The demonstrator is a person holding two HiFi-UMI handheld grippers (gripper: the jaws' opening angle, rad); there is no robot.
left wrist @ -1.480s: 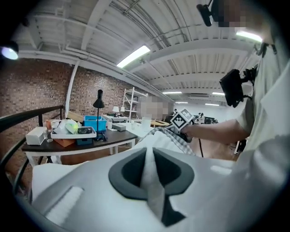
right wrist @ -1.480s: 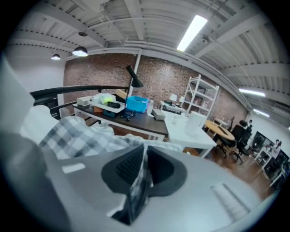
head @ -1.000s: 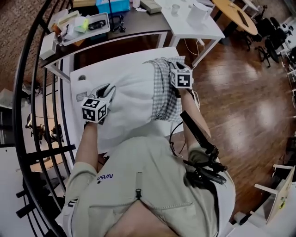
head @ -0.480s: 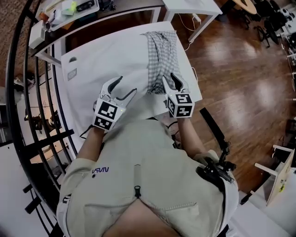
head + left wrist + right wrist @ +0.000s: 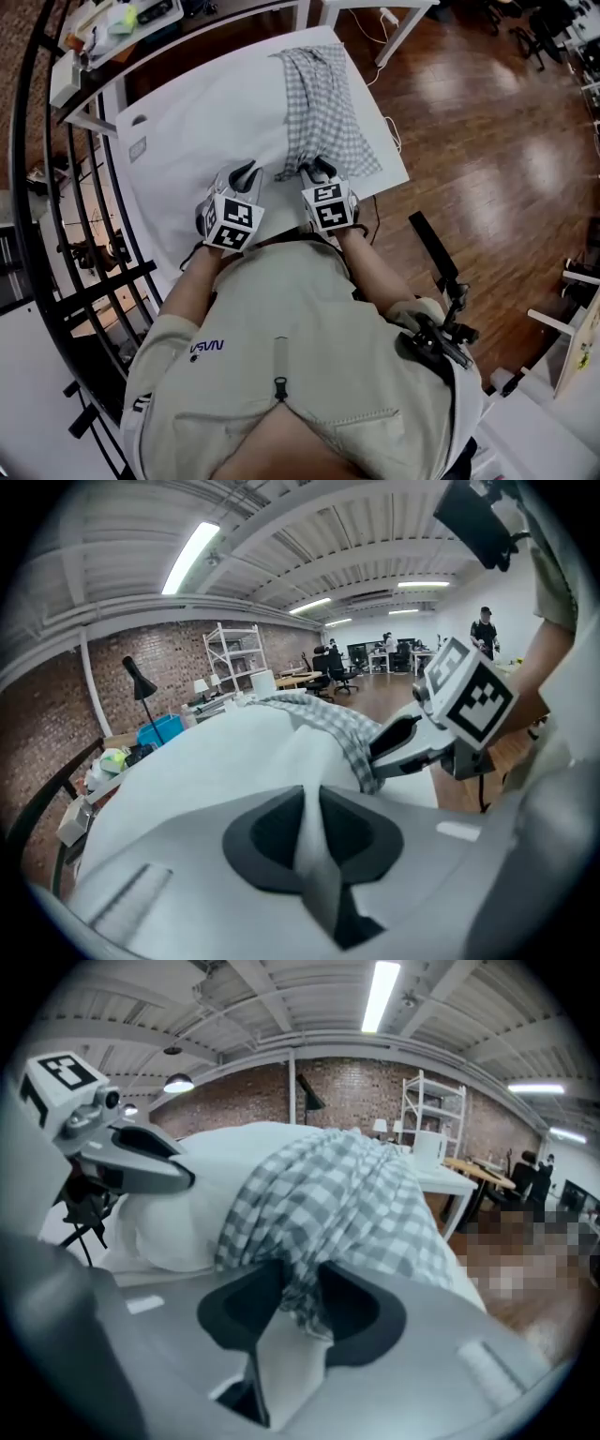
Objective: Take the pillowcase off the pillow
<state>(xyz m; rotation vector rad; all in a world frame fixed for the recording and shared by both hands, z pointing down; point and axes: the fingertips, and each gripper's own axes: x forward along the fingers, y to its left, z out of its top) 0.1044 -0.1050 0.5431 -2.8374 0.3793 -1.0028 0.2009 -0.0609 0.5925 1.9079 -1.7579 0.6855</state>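
- The white pillow [image 5: 225,122] is laid across the tabletop [image 5: 150,211], as it was a second ago.
- The left gripper [image 5: 246,174] has been brought from the middle of the pillow, where it was a second ago, to the pillow's near edge, close in front of the person.
- Its fingers [image 5: 272,832], spread wide half a second ago, have just been closing. They are now clenched on a pinched fold of the white pillow [image 5: 216,761].
- The checked pillowcase [image 5: 323,103] is bunched over the pillow's right end, much as before. Its gathered edge is turned towards the near side.
- The right gripper [image 5: 317,170] has been drawn back from the far right part of the pillowcase to its near edge. It is now just beside the left gripper.
- Its fingers [image 5: 361,1312] have just been opening and stand apart, released. The bunched edge of the pillowcase [image 5: 337,1194] is seen between them, with white fabric below it.
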